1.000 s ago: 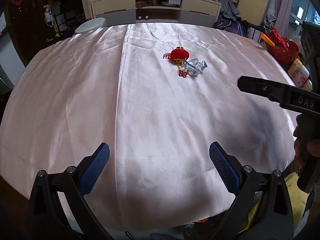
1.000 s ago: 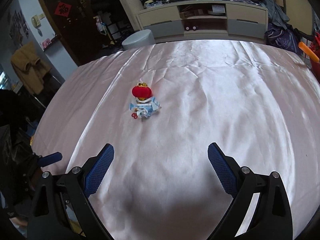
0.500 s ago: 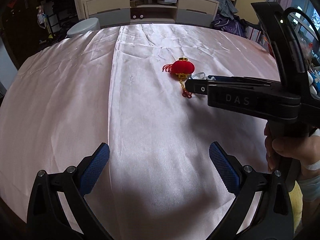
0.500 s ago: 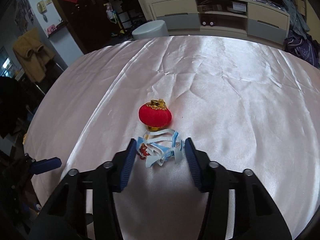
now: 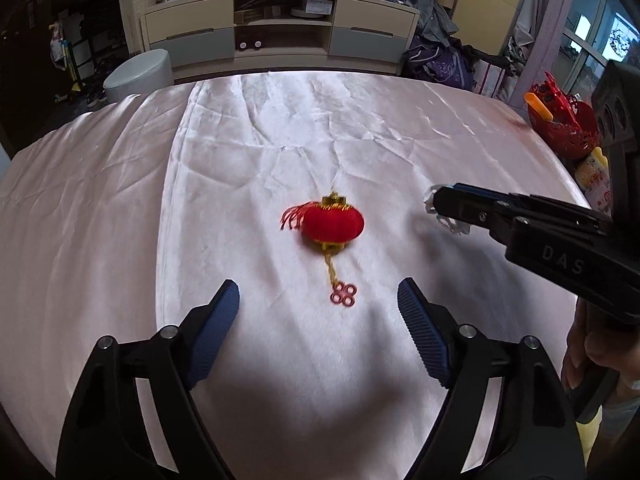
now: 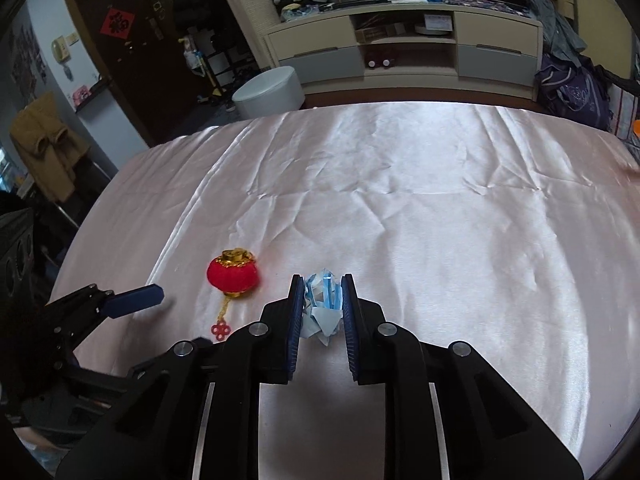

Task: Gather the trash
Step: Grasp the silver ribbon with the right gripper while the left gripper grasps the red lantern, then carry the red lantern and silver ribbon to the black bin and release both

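A crumpled blue-and-white wrapper is pinched between the pads of my right gripper, lifted off the pink satin cloth. In the left wrist view only a white edge of the wrapper shows at the tip of the right gripper. A small red lantern ornament with a gold cord and red knot lies on the cloth, just ahead of my open, empty left gripper. The lantern also shows in the right wrist view, left of the wrapper.
The cloth-covered table fills both views. A red basket and bottles stand off its right edge. A grey round stool and a TV cabinet stand beyond the far edge.
My right gripper closed on the wrapper and carried it right, away from the lantern. My left gripper moved forward toward the lantern and narrowed somewhat.
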`<move>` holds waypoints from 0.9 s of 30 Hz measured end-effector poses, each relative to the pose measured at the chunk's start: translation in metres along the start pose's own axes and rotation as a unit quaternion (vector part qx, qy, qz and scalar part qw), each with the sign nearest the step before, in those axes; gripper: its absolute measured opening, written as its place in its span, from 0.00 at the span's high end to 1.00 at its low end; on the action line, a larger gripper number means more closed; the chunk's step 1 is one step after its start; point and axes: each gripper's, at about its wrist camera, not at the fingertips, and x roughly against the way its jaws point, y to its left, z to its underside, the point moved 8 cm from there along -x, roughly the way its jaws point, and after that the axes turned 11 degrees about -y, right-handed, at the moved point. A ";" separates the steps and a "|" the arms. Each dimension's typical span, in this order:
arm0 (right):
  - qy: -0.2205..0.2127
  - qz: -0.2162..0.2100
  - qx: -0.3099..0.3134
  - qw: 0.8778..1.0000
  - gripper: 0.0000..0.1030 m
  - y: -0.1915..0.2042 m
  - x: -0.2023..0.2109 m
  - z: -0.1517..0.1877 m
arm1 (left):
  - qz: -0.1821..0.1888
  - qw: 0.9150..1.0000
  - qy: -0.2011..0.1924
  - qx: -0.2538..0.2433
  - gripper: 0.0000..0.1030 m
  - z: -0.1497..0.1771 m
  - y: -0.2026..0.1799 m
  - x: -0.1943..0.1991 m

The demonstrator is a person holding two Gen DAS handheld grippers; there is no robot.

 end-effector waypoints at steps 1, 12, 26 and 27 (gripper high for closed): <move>-0.001 0.003 -0.003 1.000 0.80 -0.005 0.002 0.000 | 0.003 1.000 -0.003 -0.002 0.28 -0.004 -0.002 -0.004; 0.005 0.019 -0.020 1.000 0.80 -0.031 0.025 0.022 | 0.002 1.000 0.001 -0.004 0.67 -0.023 -0.010 -0.047; -0.023 0.013 -0.005 1.000 0.80 -0.005 0.092 0.023 | -0.008 0.999 -0.027 -0.019 0.67 0.002 -0.028 0.049; -0.027 0.012 -0.002 1.000 0.80 -0.002 0.099 0.023 | -0.009 0.999 -0.030 -0.021 0.67 0.005 -0.031 0.059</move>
